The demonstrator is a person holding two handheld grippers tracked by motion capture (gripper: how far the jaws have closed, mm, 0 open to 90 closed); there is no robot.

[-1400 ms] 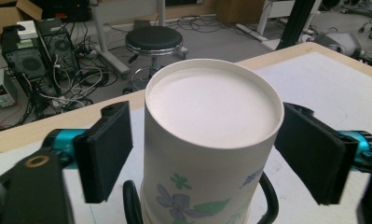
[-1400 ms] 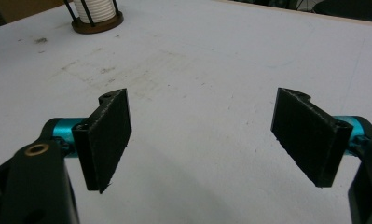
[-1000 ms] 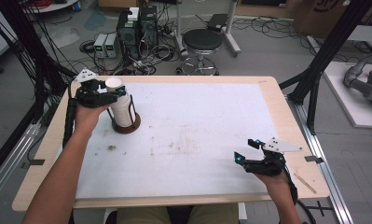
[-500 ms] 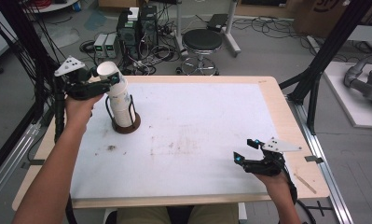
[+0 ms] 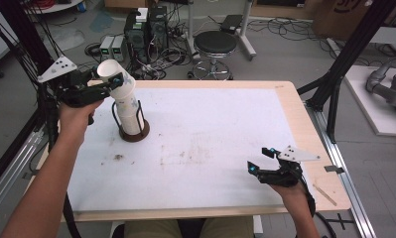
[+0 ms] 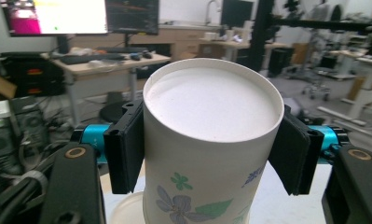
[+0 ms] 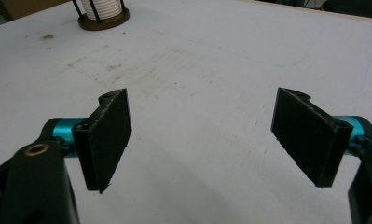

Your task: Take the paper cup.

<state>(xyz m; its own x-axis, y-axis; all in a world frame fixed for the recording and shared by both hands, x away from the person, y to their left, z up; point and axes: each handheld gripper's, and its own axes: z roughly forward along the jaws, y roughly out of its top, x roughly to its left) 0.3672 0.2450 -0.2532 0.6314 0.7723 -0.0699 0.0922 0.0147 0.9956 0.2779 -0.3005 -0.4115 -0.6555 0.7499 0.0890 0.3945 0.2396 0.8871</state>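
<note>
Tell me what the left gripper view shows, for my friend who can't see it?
A white paper cup with blue flowers and green leaves printed on it sits squeezed between the left gripper's two black pads. It is upside down, flat bottom facing up, and another cup rim peeks out below. Behind are blurry desks and screens.

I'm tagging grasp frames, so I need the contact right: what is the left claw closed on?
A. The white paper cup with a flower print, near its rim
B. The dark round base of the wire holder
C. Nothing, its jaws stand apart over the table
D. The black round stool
A: in the left gripper view, the left claw has both black pads pressed against the white flower-printed paper cup just below its rim.
</note>
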